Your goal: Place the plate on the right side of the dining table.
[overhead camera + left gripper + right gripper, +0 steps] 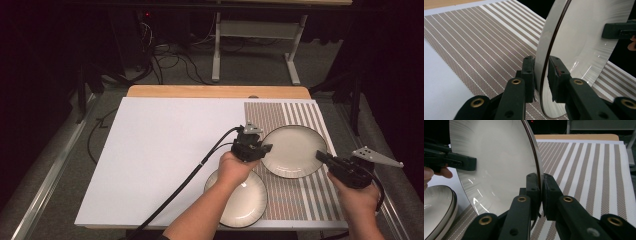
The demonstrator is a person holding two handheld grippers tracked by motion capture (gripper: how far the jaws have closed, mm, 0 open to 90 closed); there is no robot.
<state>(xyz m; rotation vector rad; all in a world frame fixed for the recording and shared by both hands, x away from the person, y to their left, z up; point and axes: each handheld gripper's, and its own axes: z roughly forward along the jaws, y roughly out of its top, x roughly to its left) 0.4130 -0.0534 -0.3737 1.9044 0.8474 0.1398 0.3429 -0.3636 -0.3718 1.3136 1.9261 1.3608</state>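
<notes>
A white plate [295, 150] with a dark rim sits over the striped placemat [300, 197] at the right end of the worktop [160, 150], held by both grippers at once. The left gripper [260, 148] has its jaws closed on the plate's left edge; in the left gripper view the rim of the plate [564, 50] runs between the two black pads, which press on it from both sides. The right gripper [322, 157] clamps the opposite, right edge; in the right gripper view its jaws are pinched tight on the rim of the plate [499, 165], with almost no gap left between them. From each gripper's own camera the plate stands on edge across the picture, and the other gripper shows at the plate's far edge.

A second plate [245, 197], of the same kind, lies flat nearer the person, half on the placemat and half on the white worktop, just beside the held one and partly under the person's left hand [235, 167]. The right hand [357, 197] grips its tool near the worktop's right edge.
</notes>
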